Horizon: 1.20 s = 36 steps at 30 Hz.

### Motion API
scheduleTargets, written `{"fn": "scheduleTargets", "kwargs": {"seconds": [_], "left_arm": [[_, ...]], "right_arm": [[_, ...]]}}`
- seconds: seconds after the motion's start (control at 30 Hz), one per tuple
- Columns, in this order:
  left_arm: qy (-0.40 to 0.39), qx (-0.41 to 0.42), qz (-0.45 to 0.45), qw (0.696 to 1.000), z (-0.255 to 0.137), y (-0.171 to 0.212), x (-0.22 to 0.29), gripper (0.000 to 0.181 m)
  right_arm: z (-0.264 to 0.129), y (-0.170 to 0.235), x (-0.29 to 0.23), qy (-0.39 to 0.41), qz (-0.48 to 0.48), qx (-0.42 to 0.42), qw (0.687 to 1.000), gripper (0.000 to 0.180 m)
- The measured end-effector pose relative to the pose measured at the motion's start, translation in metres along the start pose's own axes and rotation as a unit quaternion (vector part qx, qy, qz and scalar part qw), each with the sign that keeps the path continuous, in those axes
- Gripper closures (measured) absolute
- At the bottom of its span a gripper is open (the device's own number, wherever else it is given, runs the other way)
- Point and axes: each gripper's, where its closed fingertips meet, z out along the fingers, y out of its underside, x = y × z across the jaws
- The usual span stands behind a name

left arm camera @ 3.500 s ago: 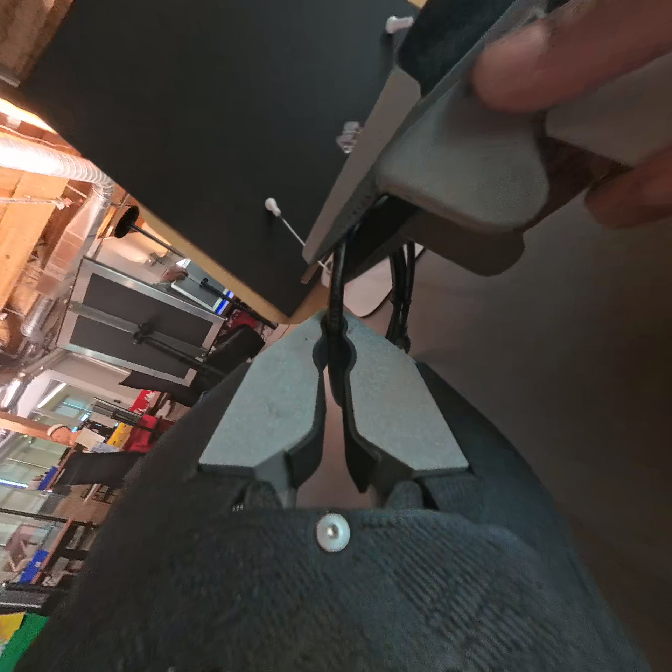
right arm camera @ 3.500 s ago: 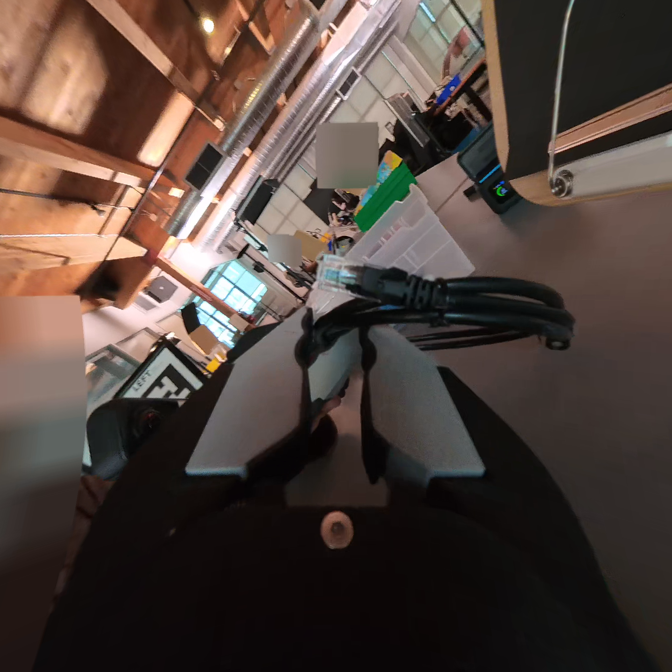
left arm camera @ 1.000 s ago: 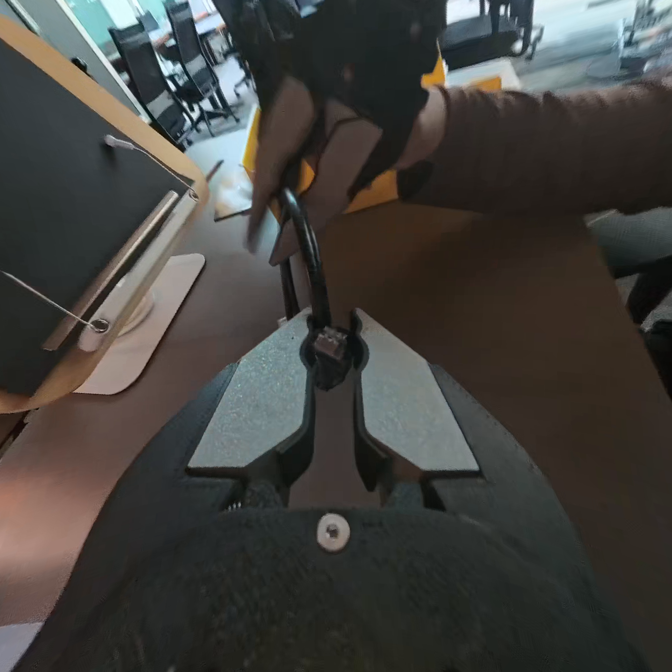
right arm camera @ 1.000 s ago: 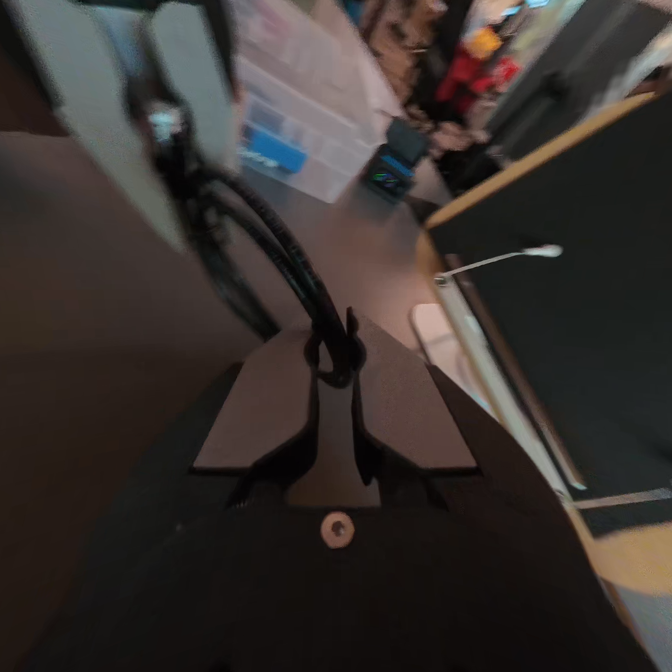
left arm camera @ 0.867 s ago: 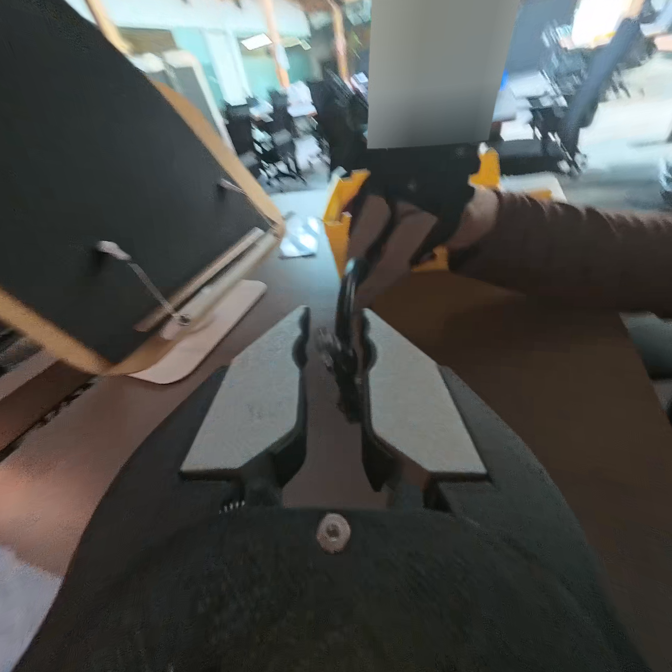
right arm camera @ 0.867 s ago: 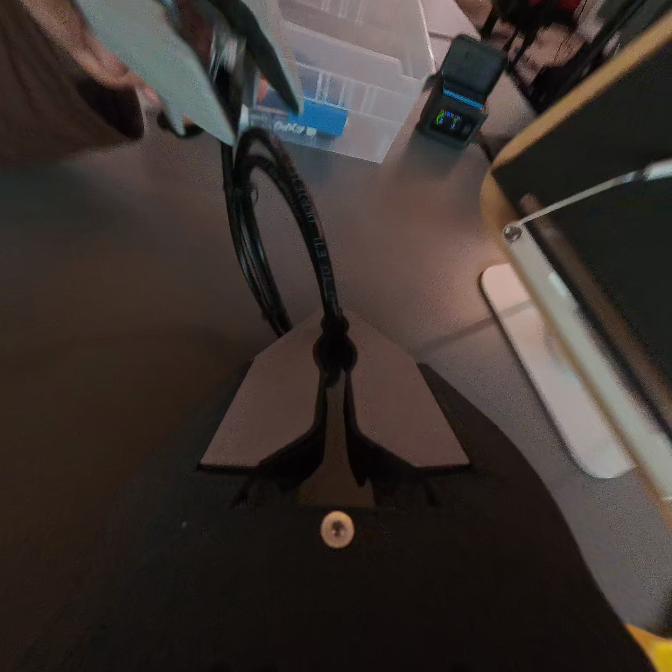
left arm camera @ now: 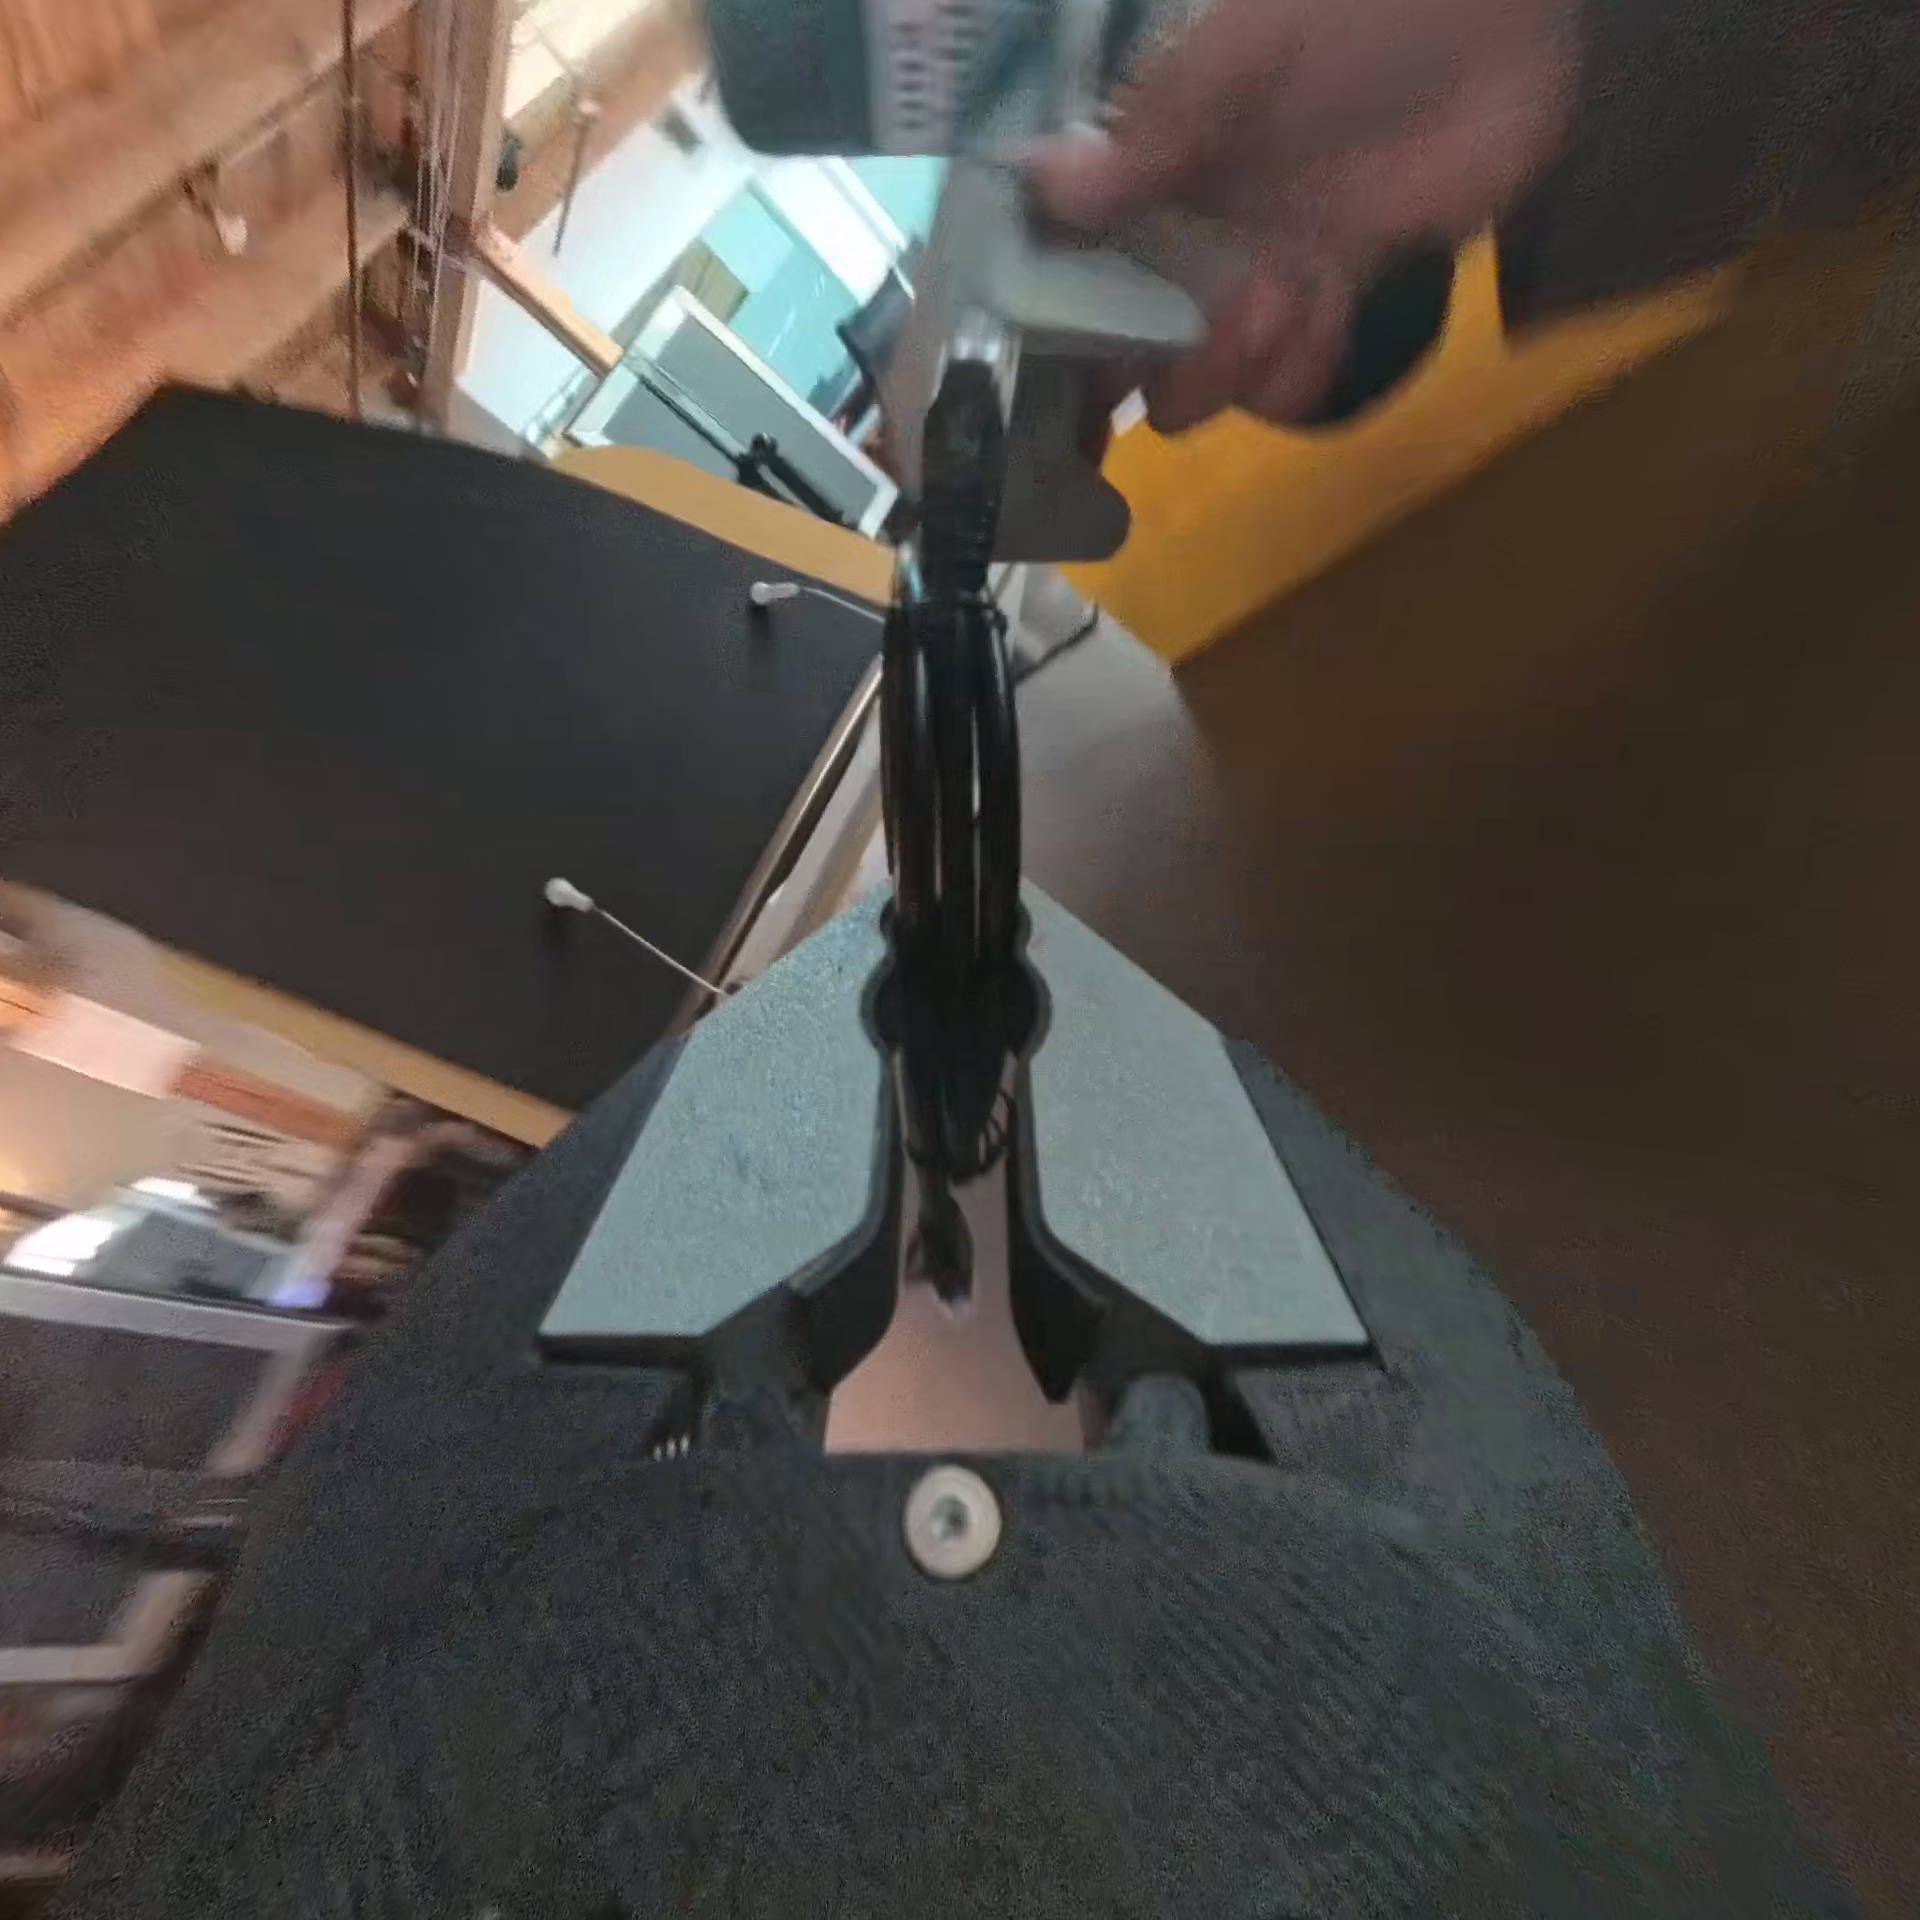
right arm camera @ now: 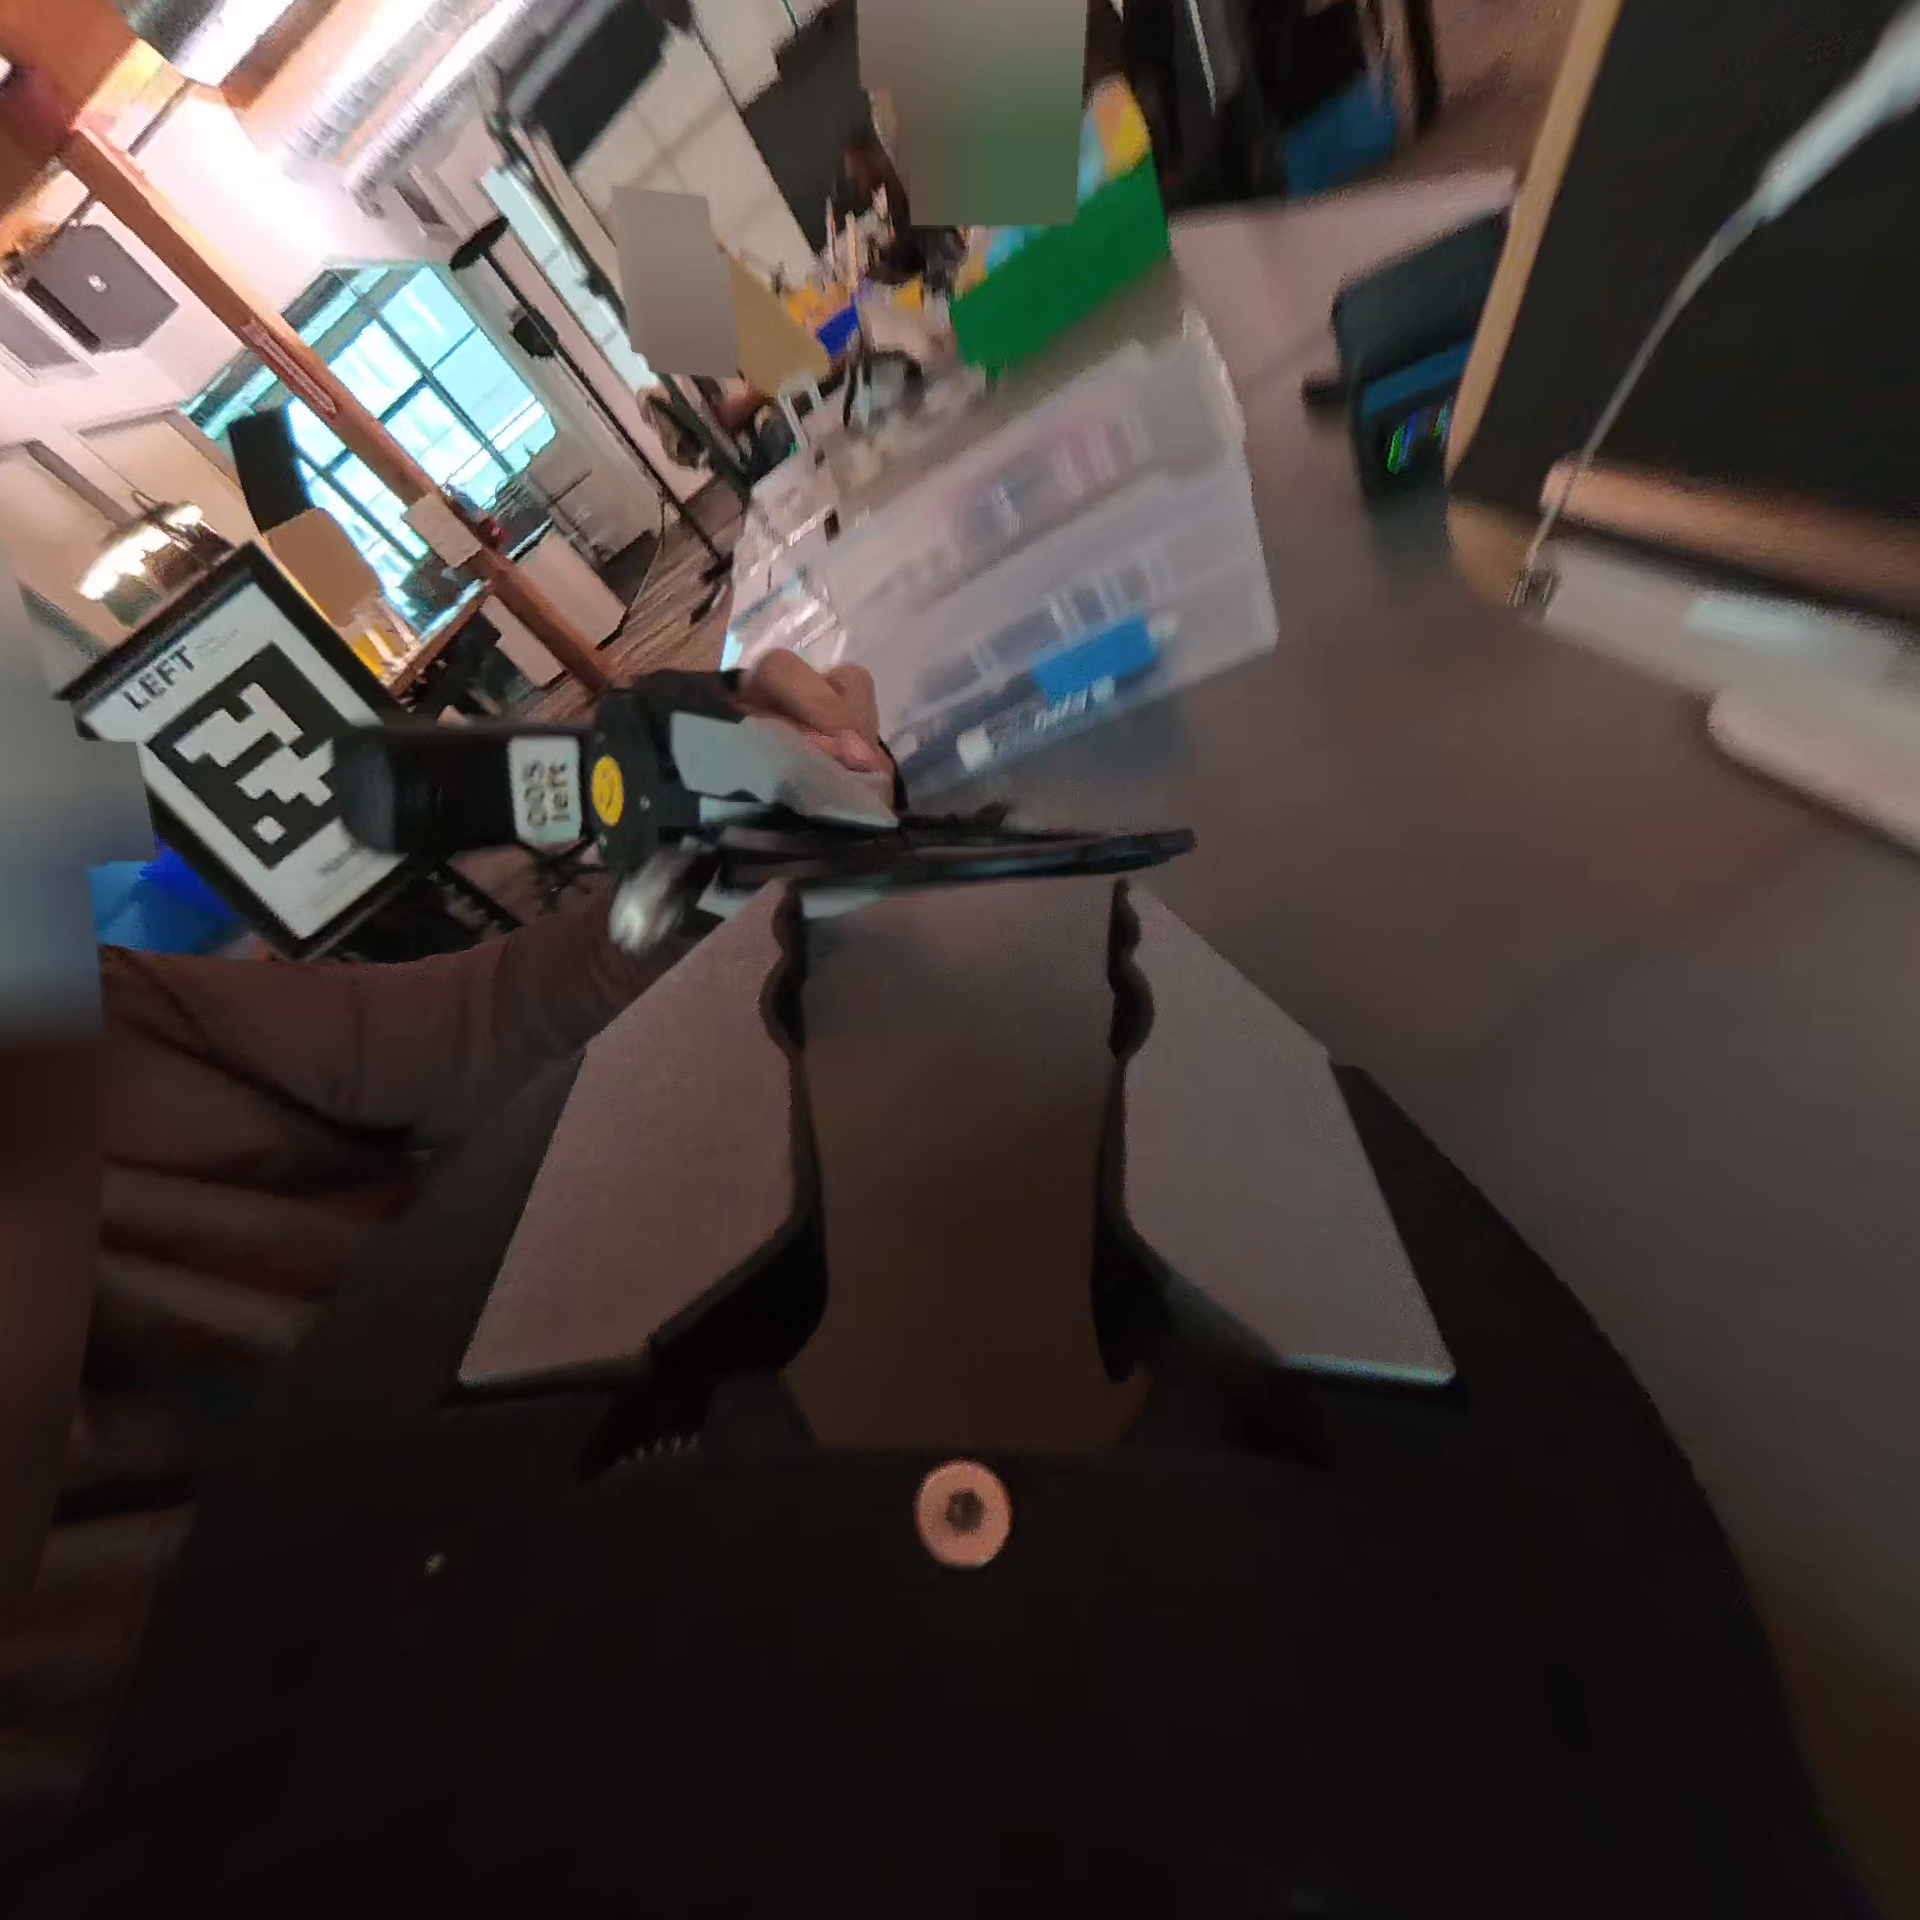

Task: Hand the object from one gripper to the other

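Cable bundle sits in your left hand-held gripper alone

Your left hand-held gripper (left arm camera: 956,940) is closed onto the coiled black cable (left arm camera: 951,790), with the strands pinched in the notches near the fingertips and the bundle running straight out ahead of it. One plug end (left arm camera: 940,1262) hangs back between the fingers. In the left wrist view the far end of the bundle reaches up to the other tool's grey fingers (that part is blurred, so you cannot tell whether they touch it). A hand (left arm camera: 1320,197) shows there too.

Your right hand-held gripper (right arm camera: 956,935) stands wide apart with nothing between its fingers. From its view, the cable (right arm camera: 997,847) lies just beyond its fingertips, held level above the brown surface (right arm camera: 1507,935). Clear plastic bins (right arm camera: 1039,582) stand farther back on that surface, and a black board (left arm camera: 364,727) leans beside it.
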Motion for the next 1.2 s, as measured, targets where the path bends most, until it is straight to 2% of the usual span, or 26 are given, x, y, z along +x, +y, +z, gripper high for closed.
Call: {"fn": "scheduleTargets", "kwargs": {"seconds": [0.1,0.23,0.4,0.53,0.57,0.6,0.63,0.67,0.73,0.77,0.83,0.93,1.03,1.1,1.2], "left_arm": [[0.039,0.071,-0.178,0.981,-0.01,-0.012,-0.017,0.169],[0.135,0.15,-0.374,0.905,-0.019,-0.025,-0.024,0.17],[0.232,0.197,-0.487,0.819,-0.025,-0.038,-0.017,0.17],[0.265,0.213,-0.555,0.759,-0.021,-0.041,-0.016,0.168],[0.267,0.208,-0.57,0.749,-0.017,-0.038,-0.016,0.168],[0.26,0.193,-0.58,0.747,-0.012,-0.032,-0.014,0.168],[0.244,0.174,-0.582,0.756,-0.006,-0.023,-0.014,0.165],[0.219,0.15,-0.577,0.773,0.0,-0.013,-0.014,0.159],[0.173,0.115,-0.556,0.805,0.006,0.004,-0.019,0.133],[0.153,0.102,-0.545,0.818,0.007,0.011,-0.022,0.127],[0.129,0.086,-0.528,0.835,0.007,0.018,-0.024,0.126],[0.124,0.074,-0.515,0.845,0.007,0.019,-0.022,0.131],[0.137,0.059,-0.5,0.853,0.007,0.017,-0.014,0.137],[0.14,0.047,-0.491,0.859,0.009,0.018,-0.009,0.137],[0.141,0.03,-0.474,0.869,0.012,0.02,-0.002,0.137]], "right_arm": [[-0.012,-0.017,-0.014,-0.008,-0.061,0.042,0.997,0.106],[-0.007,-0.015,-0.03,-0.038,-0.105,0.039,0.993,0.1],[0.015,-0.001,-0.028,-0.022,-0.131,0.002,0.991,0.094],[0.027,0.008,-0.031,-0.04,-0.12,-0.016,0.992,0.092],[0.029,0.011,-0.032,-0.044,-0.121,-0.022,0.991,0.107],[0.029,0.017,-0.034,-0.05,-0.132,-0.042,0.989,0.144],[0.028,0.02,-0.025,-0.018,-0.14,-0.062,0.988,0.18],[0.026,0.017,-0.013,0.029,-0.15,-0.063,0.986,0.18],[0.02,0.003,-0.015,0.056,-0.151,-0.031,0.987,0.18],[0.015,-0.006,-0.016,0.073,-0.143,-0.01,0.987,0.18],[-0.002,-0.023,-0.013,0.136,-0.139,0.026,0.981,0.18],[-0.044,-0.049,-0.028,0.232,-0.17,0.051,0.956,0.18],[-0.108,-0.073,-0.033,0.378,-0.201,0.03,0.903,0.18],[-0.158,-0.082,-0.022,0.481,-0.21,0.0,0.851,0.18],[-0.226,-0.071,0.013,0.61,-0.198,-0.077,0.764,0.18]]}}
